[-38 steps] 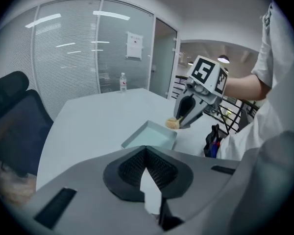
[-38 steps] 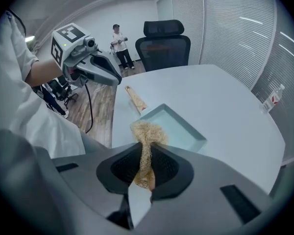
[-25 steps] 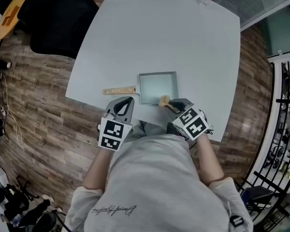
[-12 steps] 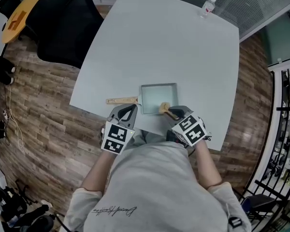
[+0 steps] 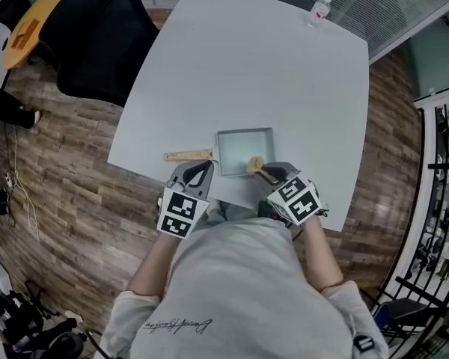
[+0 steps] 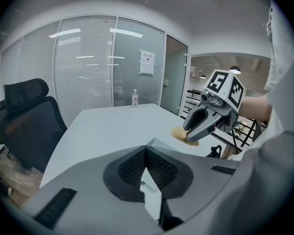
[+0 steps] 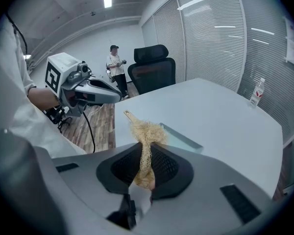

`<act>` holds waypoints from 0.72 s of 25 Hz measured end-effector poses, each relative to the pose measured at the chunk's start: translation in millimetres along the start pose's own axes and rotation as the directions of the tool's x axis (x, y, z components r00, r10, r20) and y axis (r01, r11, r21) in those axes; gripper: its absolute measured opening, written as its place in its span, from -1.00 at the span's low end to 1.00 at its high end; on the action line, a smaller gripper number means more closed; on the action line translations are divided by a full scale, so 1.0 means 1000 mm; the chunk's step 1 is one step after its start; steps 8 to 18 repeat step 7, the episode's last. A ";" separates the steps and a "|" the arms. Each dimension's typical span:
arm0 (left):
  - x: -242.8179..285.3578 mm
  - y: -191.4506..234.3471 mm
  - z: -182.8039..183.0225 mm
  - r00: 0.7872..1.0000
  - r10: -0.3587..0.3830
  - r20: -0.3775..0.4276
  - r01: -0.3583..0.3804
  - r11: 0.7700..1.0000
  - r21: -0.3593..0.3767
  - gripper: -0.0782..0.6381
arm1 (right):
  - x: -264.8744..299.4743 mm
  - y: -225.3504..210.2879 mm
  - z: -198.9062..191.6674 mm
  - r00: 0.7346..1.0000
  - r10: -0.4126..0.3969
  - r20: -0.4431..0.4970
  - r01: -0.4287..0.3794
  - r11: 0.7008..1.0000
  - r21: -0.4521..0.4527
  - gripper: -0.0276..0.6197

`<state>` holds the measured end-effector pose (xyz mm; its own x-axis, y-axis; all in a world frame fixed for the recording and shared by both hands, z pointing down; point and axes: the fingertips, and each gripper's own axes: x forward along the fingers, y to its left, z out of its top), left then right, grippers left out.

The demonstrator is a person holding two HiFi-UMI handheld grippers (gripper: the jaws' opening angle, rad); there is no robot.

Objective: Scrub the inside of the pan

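Step in hand, as I read it: the scrub is only just getting going. The right tool (image 5: 265, 172) is clamped on a wad of pale fibre scrubber (image 5: 254, 164), w/ the wad sitting at the pan's near right corner. Can't tell from here whether it presses on the pan floor or rides on the rim.

The pan (image 5: 243, 140) is square, shallow & grey. It lies flat near the counter (image 5: 232, 66) edge closest to the person, w/ its wooden handle (image 5: 187, 155) pointing off to the person's left. The inside looks bare, no suds or water that I can see.

The left tool (image 5: 197, 168) has its jaws pressed together w/ nothing btwn them. It hovers just beside the handle, on the person's side, not gripping it, so the pan isn't steadied.

Next move, prob.: press the scrubber down & work it across the pan floor, from the near corner toward the far wall. That needs downward pressure. An unheld pan may slide on the smooth counter, so the left tool would do well to open & take the handle first.

The scrubber sticks out ahead of the right tool's tips. Most of the pan lies beyond the wad & to its left.
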<state>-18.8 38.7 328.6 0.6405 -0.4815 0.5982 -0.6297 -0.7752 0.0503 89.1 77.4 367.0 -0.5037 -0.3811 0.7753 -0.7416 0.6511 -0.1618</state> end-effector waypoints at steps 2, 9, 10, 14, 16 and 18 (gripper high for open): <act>0.001 0.000 0.001 1.000 0.002 0.001 -0.002 1.000 -0.001 -0.75 | -0.001 0.000 0.000 1.000 0.002 -0.001 -0.002 1.000 -0.002 -0.71; 0.004 -0.001 0.005 1.000 0.002 0.003 -0.002 1.000 0.008 -0.75 | -0.001 -0.001 0.000 1.000 0.004 -0.002 -0.004 1.000 -0.008 -0.71; 0.004 -0.001 0.005 1.000 0.002 0.003 -0.002 1.000 0.008 -0.75 | -0.001 -0.001 0.000 1.000 0.004 -0.002 -0.004 1.000 -0.008 -0.71; 0.004 -0.001 0.005 1.000 0.002 0.003 -0.002 1.000 0.008 -0.75 | -0.001 -0.001 0.000 1.000 0.004 -0.002 -0.004 1.000 -0.008 -0.71; 0.004 -0.001 0.005 1.000 0.002 0.003 -0.002 1.000 0.008 -0.75 | -0.001 -0.001 0.000 1.000 0.004 -0.002 -0.004 1.000 -0.008 -0.71; 0.004 -0.001 0.005 1.000 0.002 0.003 -0.002 1.000 0.008 -0.75 | -0.001 -0.001 0.000 1.000 0.004 -0.002 -0.004 1.000 -0.008 -0.71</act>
